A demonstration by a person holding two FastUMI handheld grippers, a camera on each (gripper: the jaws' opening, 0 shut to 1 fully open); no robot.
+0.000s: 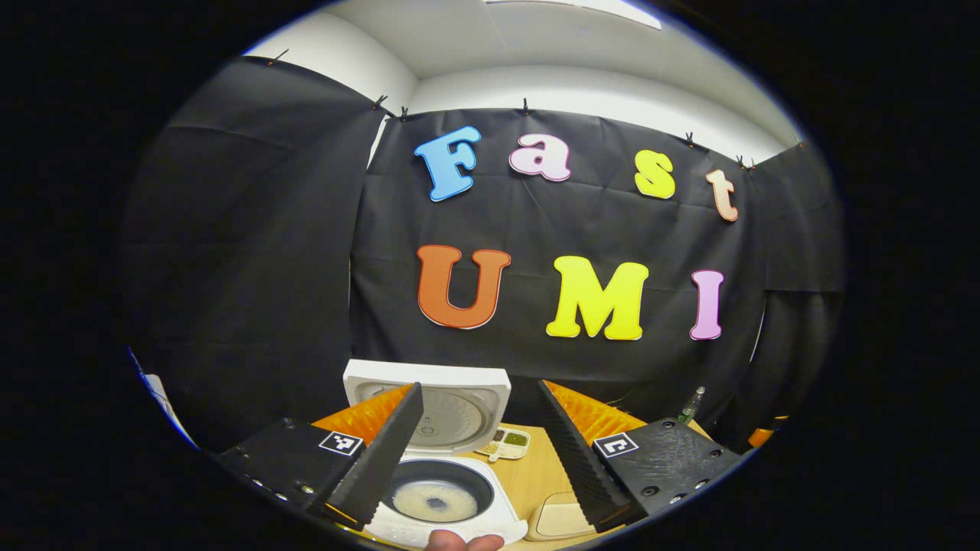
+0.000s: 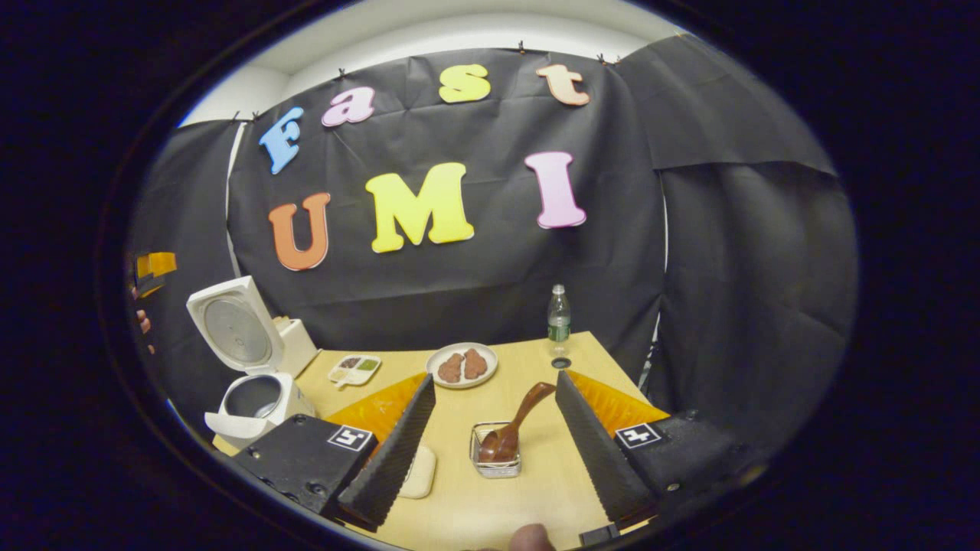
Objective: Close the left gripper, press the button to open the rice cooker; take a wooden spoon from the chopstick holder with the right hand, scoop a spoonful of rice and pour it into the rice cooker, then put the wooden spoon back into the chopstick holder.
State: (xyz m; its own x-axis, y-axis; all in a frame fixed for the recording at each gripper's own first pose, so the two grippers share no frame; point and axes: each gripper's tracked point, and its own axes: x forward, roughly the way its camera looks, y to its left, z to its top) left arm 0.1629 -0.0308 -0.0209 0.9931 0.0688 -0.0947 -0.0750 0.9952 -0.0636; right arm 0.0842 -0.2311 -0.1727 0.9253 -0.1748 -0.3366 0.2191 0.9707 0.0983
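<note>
The wooden spoon (image 2: 514, 419) stands bowl-down in the chopstick holder (image 2: 495, 451), a little wire basket on the desk (image 2: 528, 490), and its handle leans up toward one o'clock. In the right gripper view the holder sits right between the two black fingers of the right gripper (image 2: 490, 448), but farther off, so nothing is touching the spoon. That gripper is spread wide and holds nothing. The rice cooker (image 2: 256, 383) is over at nine o'clock from the holder, near the desk's edge, with its lid (image 2: 230, 329) standing up. In the left gripper view you look down into its pot (image 1: 436, 497), and there is pale rice in the bottom. The left gripper (image 1: 478, 459) hangs over the cooker, wide apart and empty too. With rice in the pot and the spoon in its holder, I think the job is at its end, or very near it. If the spoon has not scooped yet, the right gripper would need to go forward and down and pinch the handle. I cannot tell where the rice to scoop is kept.
</note>
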